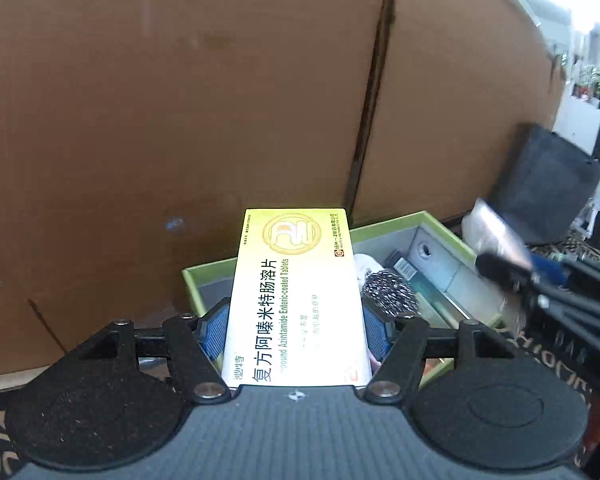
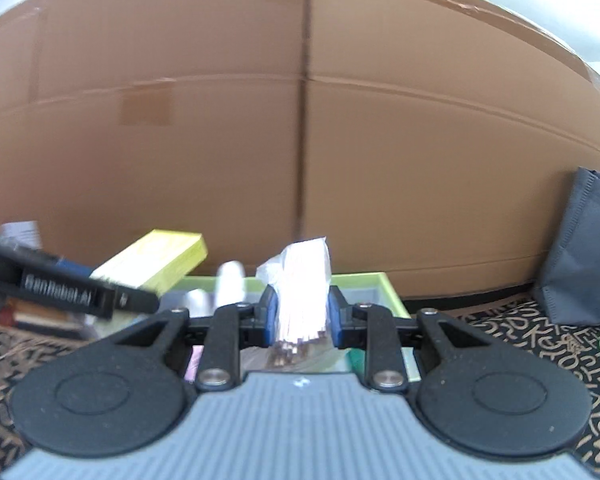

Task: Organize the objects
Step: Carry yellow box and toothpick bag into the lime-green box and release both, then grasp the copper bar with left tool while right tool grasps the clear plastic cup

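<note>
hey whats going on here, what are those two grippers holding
A person is sorting small items with a handheld gripper in each hand. The left gripper is clamped on a yellow-and-white medicine box, held above a green tray that already holds several items. The right gripper is shut on a clear packet of thin sticks over the same tray. A cardboard wall stands behind.

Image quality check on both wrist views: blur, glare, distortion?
Left wrist: medicine box sharp but its top glares; right gripper motion-smeared; window at right blown out. Right wrist: soft all over, wrapped stick bundle and yellow box blurred; cardboard wall bowed by fisheye.
</note>
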{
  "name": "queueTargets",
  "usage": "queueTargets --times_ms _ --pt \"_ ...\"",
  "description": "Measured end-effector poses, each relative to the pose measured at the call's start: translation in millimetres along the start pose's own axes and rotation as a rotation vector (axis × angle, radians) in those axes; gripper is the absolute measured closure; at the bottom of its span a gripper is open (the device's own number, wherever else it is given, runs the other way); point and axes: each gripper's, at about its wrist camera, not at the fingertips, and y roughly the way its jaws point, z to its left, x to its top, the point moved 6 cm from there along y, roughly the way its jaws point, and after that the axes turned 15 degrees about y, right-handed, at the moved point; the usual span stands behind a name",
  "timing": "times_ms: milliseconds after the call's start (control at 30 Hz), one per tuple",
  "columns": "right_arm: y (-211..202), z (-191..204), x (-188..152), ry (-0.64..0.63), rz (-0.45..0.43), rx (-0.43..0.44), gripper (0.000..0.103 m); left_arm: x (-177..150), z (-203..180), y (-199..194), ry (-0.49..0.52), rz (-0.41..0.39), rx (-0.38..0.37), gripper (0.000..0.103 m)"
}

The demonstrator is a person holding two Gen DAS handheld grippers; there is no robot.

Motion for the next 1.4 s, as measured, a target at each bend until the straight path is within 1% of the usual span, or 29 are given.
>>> queueTargets --times_ms 33,100,133,167,200,233,300,333,367,433,500,567,633,667,733,800,867,900,933,1000,1033,1100,1133,1233,1300,1400 --pt "8.6 -3.0 0.8 0.002 0.001 -0.018 0.078 0.5 -1.0 6.3 -0.006 0.008 -0.002 0.035" --pt "25.3 -7.5 -0.1 0.002 0.003 -0.032 0.076 0.9 -1.7 14.0 -0.01 -0.01 -0.012 0.034" --pt "35.9 -9.4 -1.6 -0.007 0.006 -0.038 0.064 0.4 -2.9 15.4 -0.002 -0.031 -0.02 0.033" --pt "45.1 -10.3 -6.4 -0.023 0.029 -0.045 0.04 -1.2 -3.5 16.3 0.008 -0.044 -0.036 0.024" --pt "52.6 -11.3 -12.1 -0.039 0.054 -0.061 0.033 -4.6 -3.6 16.2 0.012 -0.035 -0.042 0.017" --pt "56.4 -12.1 -18.1 -0.056 0.061 -0.082 0.03 -8.2 -2.3 14.8 0.009 -0.027 -0.037 0.016" --pt "57.3 -11.8 -28.9 -0.09 0.071 -0.083 0.026 -16.2 0.2 7.3 0.009 -0.042 -0.032 0.016" --pt "56.1 -11.8 -33.4 -0.086 0.074 -0.078 0.019 -19.5 1.4 2.7 0.008 -0.053 -0.025 0.016" --pt "54.6 -12.0 -36.3 -0.075 0.073 -0.076 0.016 -23.7 1.8 -3.5 0.005 -0.061 -0.014 0.016" --pt "48.2 -10.2 -36.8 -0.065 0.064 -0.069 0.016 -28.6 8.4 -14.1 -0.004 -0.064 -0.004 0.016" --pt "35.7 -1.7 -29.5 -0.072 0.025 -0.058 0.013 -30.3 26.1 -24.5 -0.013 -0.07 0.005 0.016" --pt "21.4 15.6 -17.4 -0.088 -0.034 -0.009 0.006 -35.3 36.4 -48.4 -0.034 -0.11 0.039 0.016" --pt "4.1 40.8 -10.9 -0.115 -0.078 0.054 0.002 -45.4 51.4 -70.6 -0.053 -0.137 0.087 0.012" --pt "-4.2 55.9 -10.3 -0.134 -0.091 0.095 0.002 -54.2 61.2 -81.2 -0.058 -0.144 0.111 0.009" --pt "-18.4 87.8 -15.2 -0.164 -0.103 0.191 0.0 -73.8 82.9 -98.3 -0.062 -0.135 0.171 0.008" --pt "-25.3 120.8 -28.2 -0.179 -0.074 0.287 0.0 -99.3 108.6 -112.6 -0.074 -0.099 0.244 0.008" --pt "-22.9 157.2 -48.3 -0.189 -0.009 0.377 0.0 -125.9 134.2 -121.6 -0.102 -0.053 0.305 0.008" --pt "-19.2 173.9 -60.7 -0.202 0.029 0.413 0.0 -136.2 147.0 -123.6 -0.122 -0.03 0.331 0.008" --pt "-13.8 190.2 -74.4 -0.229 0.062 0.431 0.0 -149.0 160.0 -129.3 -0.147 -0.005 0.355 0.008" --pt "2.0 219.4 -102.0 -0.294 0.119 0.418 0.0 -170.0 182.0 -133.0 -0.203 0.038 0.389 0.008" --pt "11.3 230.7 -113.4 -0.32 0.149 0.403 0.001 -178.2 190.1 -134.4 -0.224 0.045 0.398 0.008" --pt "30.2 245.2 -132.5 -0.361 0.19 0.348 0.001 -192.0 206.7 -141.0 -0.259 0.053 0.423 0.008" --pt "39.3 249.8 -140.0 -0.393 0.2 0.316 0.003 -195.2 213.4 -141.3 -0.269 0.054 0.431 0.008" --pt "69.9 256.9 -156.0 -0.493 0.209 0.171 0.006 -196.3 228.9 -135.4 -0.263 0.053 0.447 0.008" --pt "84.2 249.2 -163.2 -0.508 0.227 0.086 0.007 -195.8 238.3 -126.6 -0.246 0.053 0.464 0.008" --pt "102.4 246.8 -166.5 -0.516 0.196 -0.02 0.004 -196.9 250.7 -115.2 -0.223 0.073 0.482 0.008"
